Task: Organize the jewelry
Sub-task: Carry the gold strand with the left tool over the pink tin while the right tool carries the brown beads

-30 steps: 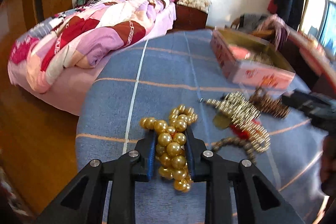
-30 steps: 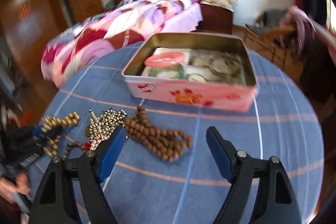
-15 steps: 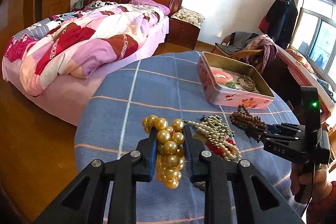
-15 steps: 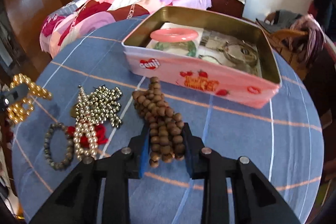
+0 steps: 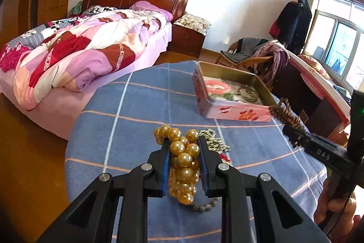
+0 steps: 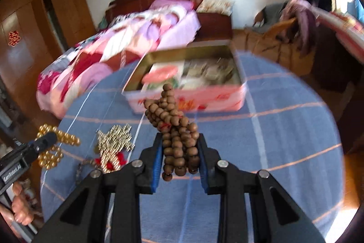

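The round table under a blue checked cloth (image 5: 141, 111) carries an open pink metal tin (image 6: 186, 104), with silver and dark beaded pieces (image 6: 113, 140) left nearby. A brown wooden bead strand (image 6: 177, 140) is clamped in the right gripper (image 6: 180, 156), and a gold pearl strand (image 5: 184, 161) in the left gripper (image 5: 184, 163). Each bunch should be carried fully over the tin's rim before being released, so that dangling loops are not snagged.

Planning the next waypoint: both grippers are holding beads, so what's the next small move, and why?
Probably carry the right gripper forward over the open pink tin and release: its brown wooden beads are clamped and lifted just short of it; the left gripper is farther away.
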Motion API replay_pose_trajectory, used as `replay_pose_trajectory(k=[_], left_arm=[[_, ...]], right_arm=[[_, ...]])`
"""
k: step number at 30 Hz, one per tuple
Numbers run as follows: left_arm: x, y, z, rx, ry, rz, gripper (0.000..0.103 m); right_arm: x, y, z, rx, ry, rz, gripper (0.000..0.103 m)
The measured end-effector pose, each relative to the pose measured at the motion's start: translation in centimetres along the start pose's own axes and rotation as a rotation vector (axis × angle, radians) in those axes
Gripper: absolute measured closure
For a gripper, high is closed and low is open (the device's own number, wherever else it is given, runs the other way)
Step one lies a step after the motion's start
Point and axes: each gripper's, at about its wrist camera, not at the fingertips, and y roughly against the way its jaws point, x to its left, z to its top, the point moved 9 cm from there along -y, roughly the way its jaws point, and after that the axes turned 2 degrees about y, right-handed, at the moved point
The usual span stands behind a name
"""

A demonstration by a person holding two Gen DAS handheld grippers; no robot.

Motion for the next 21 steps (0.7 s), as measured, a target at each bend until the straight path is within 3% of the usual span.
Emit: replay_pose_trajectory(k=[9, 21], left_arm=[[-4.4, 0.0, 2.3, -0.069, -0.043, -0.096, 0.081], [-9.2, -3.1, 4.3, -0.085, -0.094, -0.165, 0.081]], right_arm=[[-3.0, 2.4, 3.3, -0.174, -0.086, -0.118, 0.072], [-4.5, -1.0, 4.7, -0.166, -0.136, -0.153, 0.072]])
